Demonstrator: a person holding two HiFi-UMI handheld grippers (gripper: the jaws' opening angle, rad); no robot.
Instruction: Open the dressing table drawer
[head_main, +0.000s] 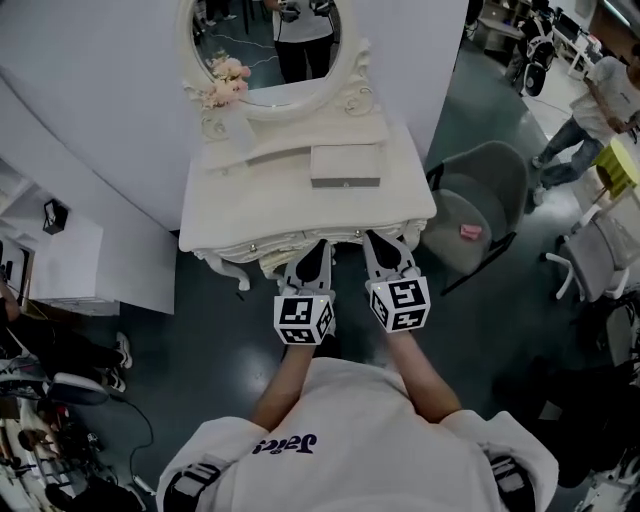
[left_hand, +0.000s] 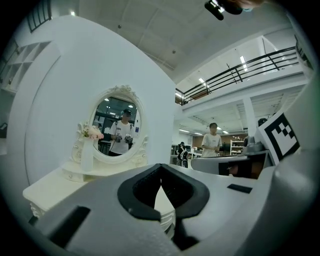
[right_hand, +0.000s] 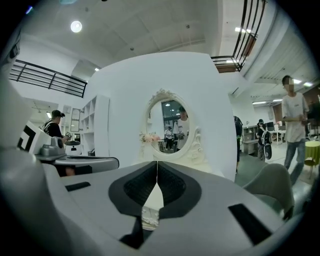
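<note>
The cream dressing table (head_main: 240, 205) stands against a white wall, with an oval mirror (head_main: 268, 50) on top. Its drawer front (head_main: 275, 246) runs along the near edge and looks closed. My left gripper (head_main: 317, 249) and right gripper (head_main: 377, 242) sit side by side, both pointing at that edge right of its middle. Whether the tips touch the front I cannot tell. In the left gripper view the left gripper (left_hand: 160, 170) has its pads meeting with nothing between them. The right gripper (right_hand: 157, 167) looks the same, shut and empty, with the table top (right_hand: 152, 197) just beyond.
A grey box (head_main: 345, 166) and a vase of pink flowers (head_main: 226, 82) stand on the table top. A grey chair (head_main: 478, 208) is close on the right. A low white shelf (head_main: 75, 262) sits on the left. A person (head_main: 596, 112) stands at the far right.
</note>
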